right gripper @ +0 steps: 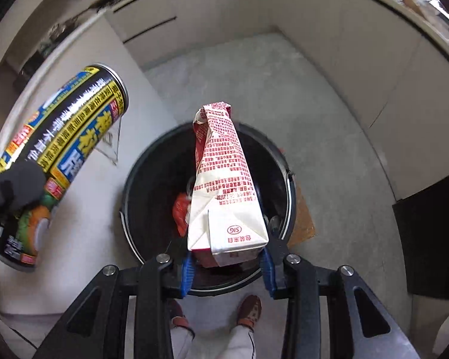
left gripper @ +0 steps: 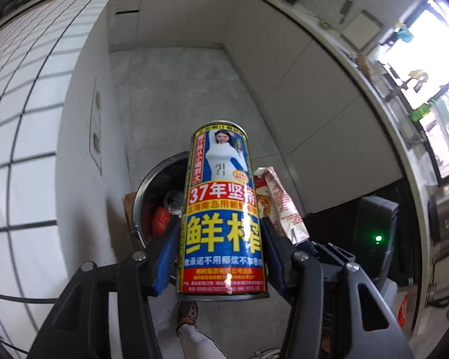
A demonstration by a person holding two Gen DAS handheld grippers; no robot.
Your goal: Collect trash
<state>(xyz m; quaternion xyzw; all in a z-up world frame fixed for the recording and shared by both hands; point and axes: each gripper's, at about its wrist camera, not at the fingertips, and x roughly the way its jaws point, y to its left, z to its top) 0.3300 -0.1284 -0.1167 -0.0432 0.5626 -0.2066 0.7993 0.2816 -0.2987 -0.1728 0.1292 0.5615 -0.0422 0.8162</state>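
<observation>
Hanging over the open bin (right gripper: 152,179), the right gripper (right gripper: 226,264) pinches a light, crushable carton (right gripper: 224,194) at its base while the left gripper (left gripper: 221,254) clamps a stiff, slick can (left gripper: 221,209) mid-body beside it.

Printed can (left gripper: 223,209), crumpled carton (right gripper: 224,191) — above bin (right gripper: 152,179)
</observation>
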